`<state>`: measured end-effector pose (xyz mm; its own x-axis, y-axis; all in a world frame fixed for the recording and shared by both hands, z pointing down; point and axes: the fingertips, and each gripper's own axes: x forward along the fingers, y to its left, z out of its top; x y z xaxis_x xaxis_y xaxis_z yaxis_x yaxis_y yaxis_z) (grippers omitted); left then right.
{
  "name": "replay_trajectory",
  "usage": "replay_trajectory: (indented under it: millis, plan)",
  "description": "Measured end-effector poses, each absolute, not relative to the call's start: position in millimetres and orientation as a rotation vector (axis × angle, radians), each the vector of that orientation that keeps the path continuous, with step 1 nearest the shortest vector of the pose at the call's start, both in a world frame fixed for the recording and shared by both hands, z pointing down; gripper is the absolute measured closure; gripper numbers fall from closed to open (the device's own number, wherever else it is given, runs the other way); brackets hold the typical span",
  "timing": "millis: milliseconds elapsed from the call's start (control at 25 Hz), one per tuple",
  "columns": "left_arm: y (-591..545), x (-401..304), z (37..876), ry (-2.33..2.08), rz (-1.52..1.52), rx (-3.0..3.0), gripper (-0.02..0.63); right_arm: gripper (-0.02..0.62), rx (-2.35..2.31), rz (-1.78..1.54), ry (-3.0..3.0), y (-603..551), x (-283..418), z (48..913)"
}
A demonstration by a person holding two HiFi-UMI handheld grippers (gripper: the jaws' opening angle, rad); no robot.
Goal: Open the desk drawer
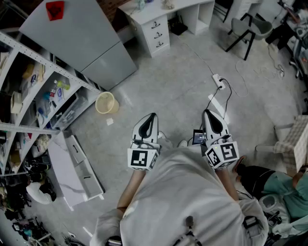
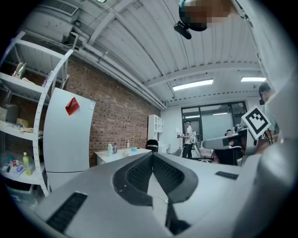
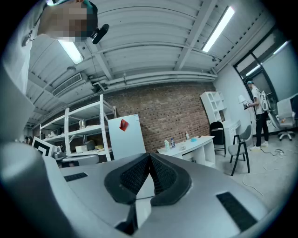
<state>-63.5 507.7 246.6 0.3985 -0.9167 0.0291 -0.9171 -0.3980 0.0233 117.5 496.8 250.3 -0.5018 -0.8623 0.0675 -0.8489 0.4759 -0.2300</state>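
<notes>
Where the desk (image 1: pixel 145 15) lies crosswise — its drawers (image 1: pixel 158 32) face the person (image 1: pixel 183 202).

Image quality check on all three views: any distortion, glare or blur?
Head view: even, soft light and sharp, with the desk small near the top edge. Left gripper view: heavy fisheye bend and dark corners; the ceiling light is bright but does not flare. Right gripper view: same fisheye; the light strip is blown out, the brick wall sharp.

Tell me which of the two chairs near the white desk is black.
The black chair stands right beside the desk; the grey chair, further right, has only black legs.
</notes>
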Motion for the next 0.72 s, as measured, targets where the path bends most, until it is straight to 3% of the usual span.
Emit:
replay_trajectory:
  millis: [720]
  plan:
    - [514,-63,247,-1.741,-0.008,2.545,0.598,0.569,-1.576,-0.344,2.632,498,143,244]
